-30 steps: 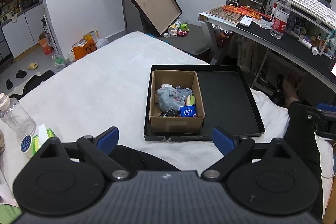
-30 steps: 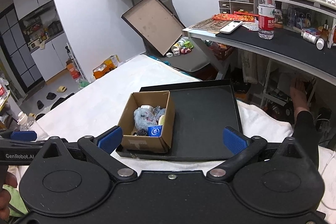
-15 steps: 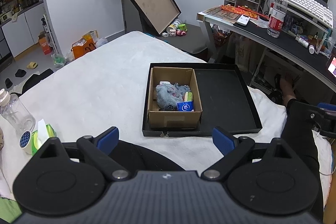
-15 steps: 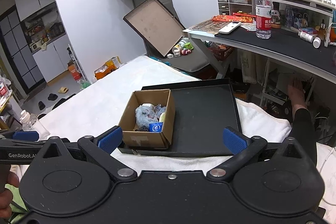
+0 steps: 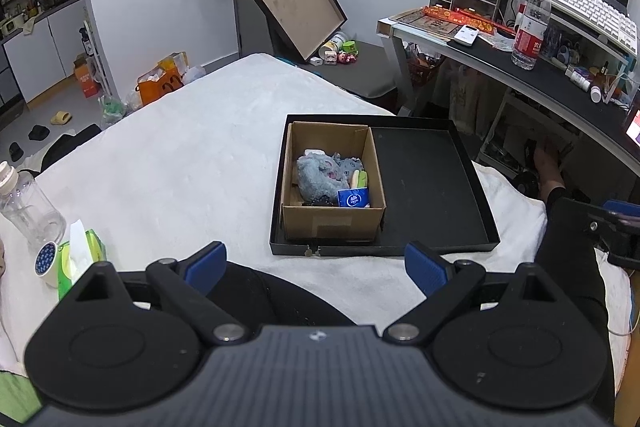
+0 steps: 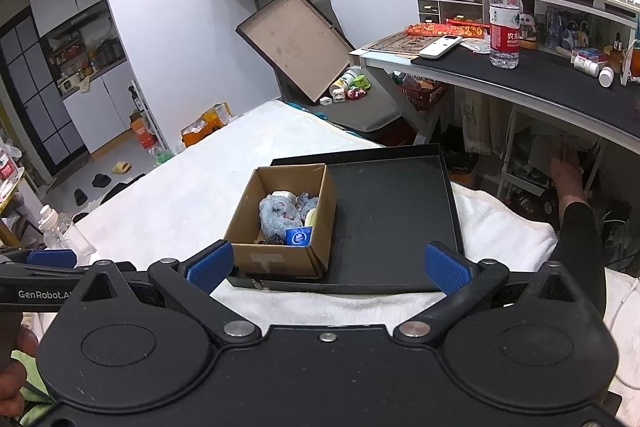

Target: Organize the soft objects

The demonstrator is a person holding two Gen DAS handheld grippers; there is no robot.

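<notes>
**Both grippers wait short of the box**

Left wrist view: the left gripper [image 5: 316, 265], fingers spread and empty, hangs short of the cardboard box [image 5: 333, 183] in the black tray [image 5: 434, 183]. The grey plush [image 5: 318, 175] lies inside.

Right wrist view: the right gripper [image 6: 327, 267] is likewise spread. Best to descend vertically, pinching the plush's bulk clear of the walls.

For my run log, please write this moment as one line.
left gripper: open, empty | right gripper: open, empty | cardboard box: in black tray, holds soft items

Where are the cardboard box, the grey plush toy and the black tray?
cardboard box [image 5: 332, 225], left wrist view, front wall.
grey plush toy [image 5: 318, 177], left wrist view, its body.
black tray [image 6: 388, 211], right wrist view, bare floor.
</notes>
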